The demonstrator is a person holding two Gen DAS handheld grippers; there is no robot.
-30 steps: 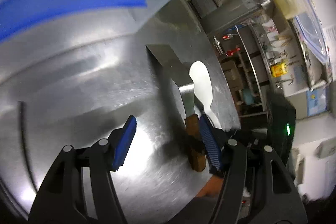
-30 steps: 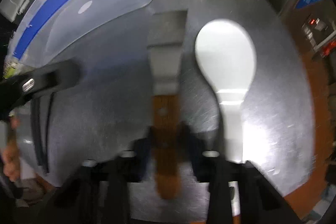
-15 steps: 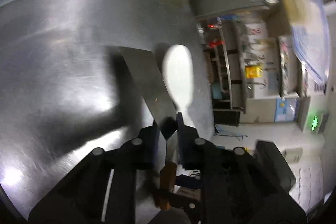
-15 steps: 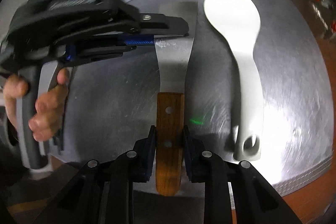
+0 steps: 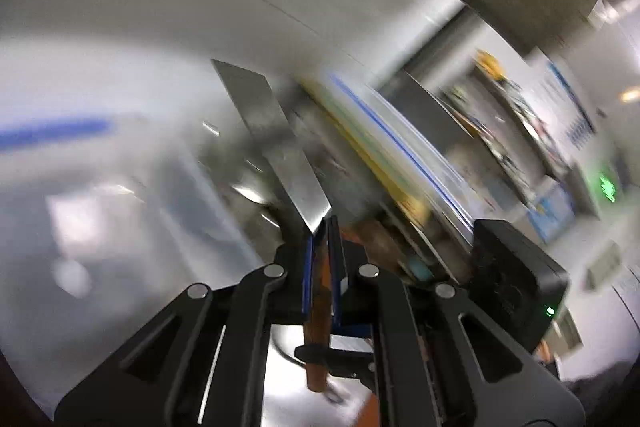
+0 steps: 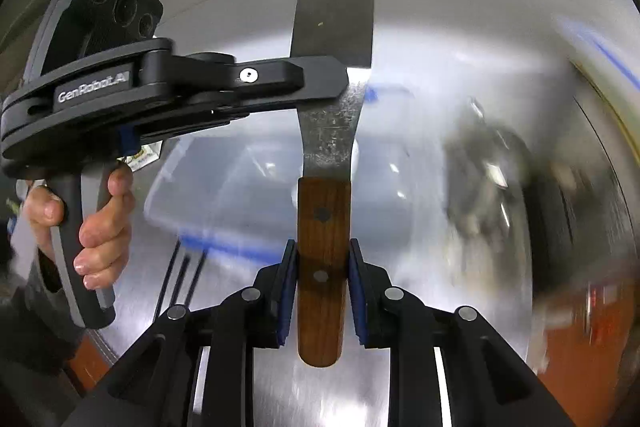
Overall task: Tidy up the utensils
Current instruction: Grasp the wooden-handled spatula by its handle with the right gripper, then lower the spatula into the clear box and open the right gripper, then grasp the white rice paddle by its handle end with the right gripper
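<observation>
A metal spatula (image 6: 332,99) with a wooden handle (image 6: 322,267) is lifted off the steel table. My right gripper (image 6: 322,259) is shut on the wooden handle. My left gripper (image 6: 336,83) comes in from the left and is shut on the flat blade; in the left wrist view (image 5: 320,239) its jaws pinch the blade's narrow end (image 5: 280,147) edge-on. Both grippers hold the same spatula in the air. The white spoon is out of view.
A clear plastic bin with blue trim (image 6: 224,203) lies blurred below the spatula on the steel table (image 6: 420,307). A blurred dark metal object (image 6: 488,167) is at the right. Shelving and a green sign (image 5: 606,183) show far right.
Both grippers have lifted the spatula off the table and tipped it up. The left gripper closed on the blade half a second ago. The white spoon has dropped out of view.
</observation>
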